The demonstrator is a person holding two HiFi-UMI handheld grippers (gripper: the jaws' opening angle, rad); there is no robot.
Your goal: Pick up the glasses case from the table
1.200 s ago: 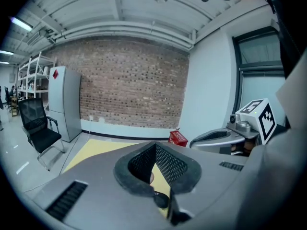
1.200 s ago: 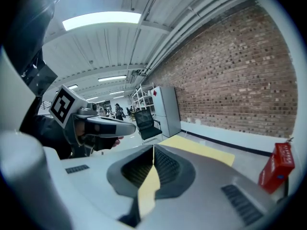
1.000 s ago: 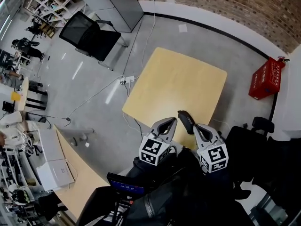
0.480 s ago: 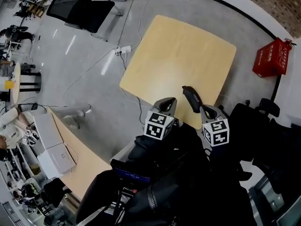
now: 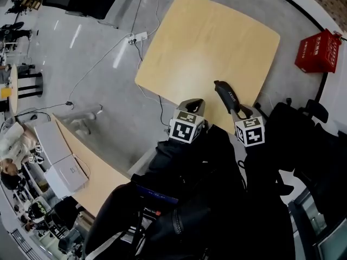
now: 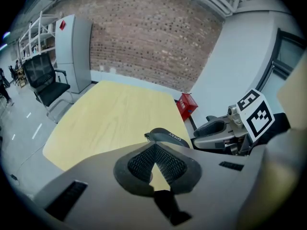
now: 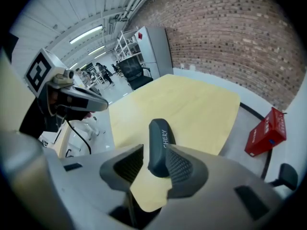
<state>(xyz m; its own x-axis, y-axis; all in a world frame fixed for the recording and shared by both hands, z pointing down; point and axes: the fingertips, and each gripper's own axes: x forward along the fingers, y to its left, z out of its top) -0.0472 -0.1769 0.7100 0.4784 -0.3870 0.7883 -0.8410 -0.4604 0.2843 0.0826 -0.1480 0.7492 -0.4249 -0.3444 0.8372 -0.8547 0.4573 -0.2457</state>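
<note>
1. Right gripper: its jaws stand apart and have just been opening. The near end of the glasses case sits between them.
2. A gap shows between the case and the left-hand pad. The right-hand pad lies close against the case's side, and I cannot tell whether it touches.
3. The glasses case is dark and long with rounded ends and white lettering along its side. It lies flat on the light wooden table, its long axis running away from the person.
4. In the head view the case lies near the table's near right edge, with the right gripper at its near end.
5. Left gripper: its ribbed pads meet at the tips with nothing between them, and a small triangle of tabletop shows behind the tips.
6. From the left gripper view the case lies just beyond those tips and a little to the right, on the table.
7. In the head view the left gripper hangs over the table's near edge, beside the case and apart from it.
8. A red crate stands on the grey floor beyond the table's right side.
</note>
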